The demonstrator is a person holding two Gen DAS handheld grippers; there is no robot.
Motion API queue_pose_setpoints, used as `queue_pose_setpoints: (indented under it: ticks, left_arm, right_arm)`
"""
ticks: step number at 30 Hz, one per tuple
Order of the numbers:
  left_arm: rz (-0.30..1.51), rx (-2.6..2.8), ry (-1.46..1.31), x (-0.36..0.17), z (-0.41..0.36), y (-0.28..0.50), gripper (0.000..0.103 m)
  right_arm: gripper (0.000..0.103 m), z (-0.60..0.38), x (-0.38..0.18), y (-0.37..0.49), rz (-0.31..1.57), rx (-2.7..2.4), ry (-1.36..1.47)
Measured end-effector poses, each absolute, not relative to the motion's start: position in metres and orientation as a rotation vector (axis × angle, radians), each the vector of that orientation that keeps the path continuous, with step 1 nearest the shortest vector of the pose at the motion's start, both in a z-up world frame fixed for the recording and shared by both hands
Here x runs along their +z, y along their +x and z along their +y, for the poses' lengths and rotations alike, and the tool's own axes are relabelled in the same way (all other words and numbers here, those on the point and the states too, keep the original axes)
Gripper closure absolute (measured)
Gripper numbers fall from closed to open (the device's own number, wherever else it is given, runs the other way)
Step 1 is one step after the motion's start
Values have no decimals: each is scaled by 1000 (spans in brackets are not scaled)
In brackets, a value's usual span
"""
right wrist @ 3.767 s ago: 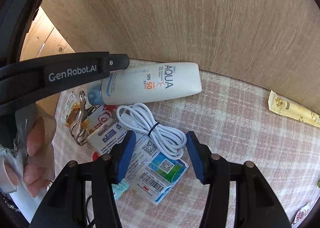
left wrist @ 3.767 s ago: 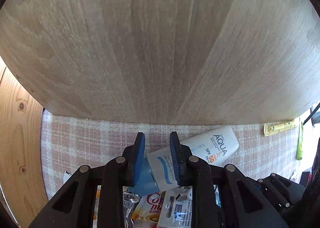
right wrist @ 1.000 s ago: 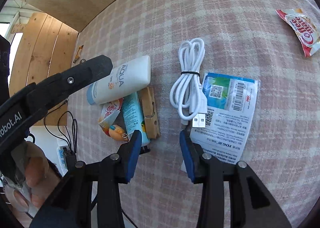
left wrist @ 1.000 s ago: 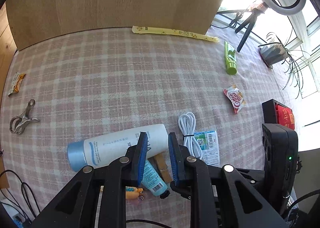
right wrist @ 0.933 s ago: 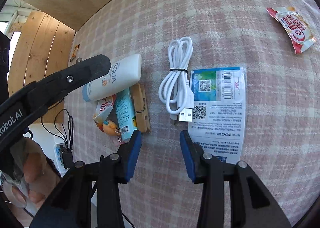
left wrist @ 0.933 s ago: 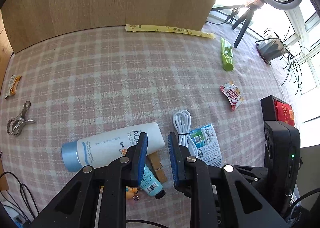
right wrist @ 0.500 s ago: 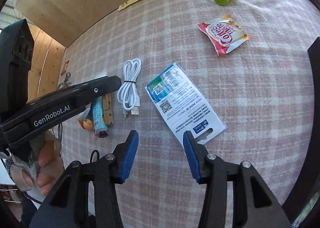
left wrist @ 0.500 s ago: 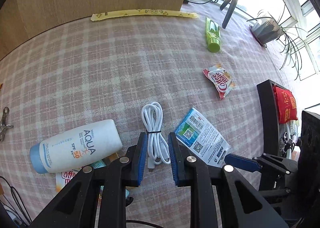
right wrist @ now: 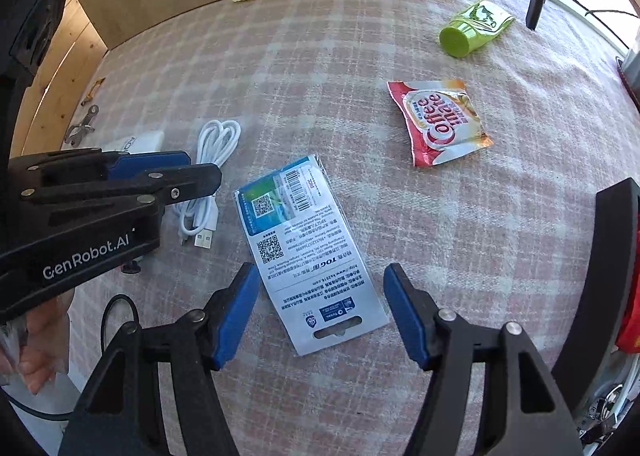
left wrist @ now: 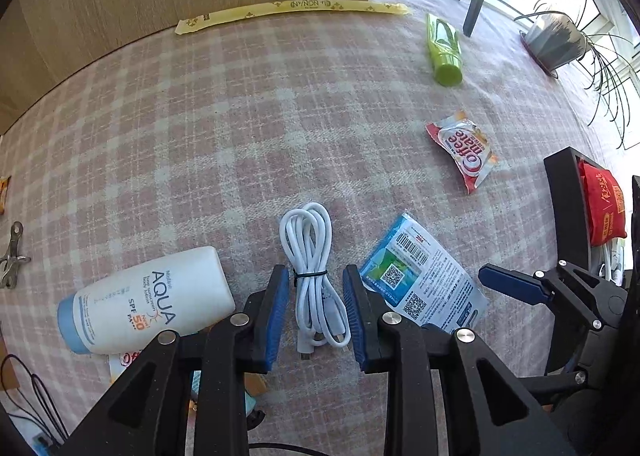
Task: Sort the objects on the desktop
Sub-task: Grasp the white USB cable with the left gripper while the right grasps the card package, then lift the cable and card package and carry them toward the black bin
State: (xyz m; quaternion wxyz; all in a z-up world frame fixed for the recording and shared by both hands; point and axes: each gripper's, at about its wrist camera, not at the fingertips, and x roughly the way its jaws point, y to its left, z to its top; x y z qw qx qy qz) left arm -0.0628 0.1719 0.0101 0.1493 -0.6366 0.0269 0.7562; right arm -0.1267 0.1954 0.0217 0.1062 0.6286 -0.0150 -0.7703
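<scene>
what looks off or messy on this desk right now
Nothing is spilled or broken. The sunscreen bottle lies on its side on top of a small pile of things rather than flat on the cloth. The Coffee mate sachet looks crumpled. The white cable, still tied, lies between the open jaws of the left tool.

White cable (left wrist: 312, 272): coiled, tied at mid-length, flat at centre. Sunscreen tube (left wrist: 144, 302): white, blue cap, on its side at 8 o'clock of the cable. Printed packet (right wrist: 304, 246): flat, just beside the cable at 3 o'clock. Coffee sachet (right wrist: 438, 122): red, at 1 o'clock. Green tube (right wrist: 474, 32): farther at 1 o'clock. Yellow strip (left wrist: 292, 10): at 12 o'clock.
</scene>
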Motion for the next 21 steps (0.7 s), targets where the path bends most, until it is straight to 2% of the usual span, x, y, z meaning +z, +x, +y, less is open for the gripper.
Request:
queue_pose_setpoints:
  ticks: [2,11,14,16,18,21]
  left_arm:
    - [88,2166,-1843,6,172,-63,76]
    - [81,2151,-1848,0,168,-64,77]
    - [60,2155,-1841,0,164,-61,80]
    - [52,2158,-1841,0,161,-60,81]
    - [40,2157,-1842,1,160,-57,81]
    - [28,2158,-1842,2,158,-54,81]
  right_arm:
    - [39,156,11,-145,9,-2247,1847]
    - [33,99,-11,-146,276,-2238,1805]
    - [33,89,-13,-150,289,-2255,1792]
    - [35,87,-13,-152,258,-2268,1789]
    - [47,84,-13,-153,261,-2290,1793]
    - [48,81,-13,-155,195,-2287,1799]
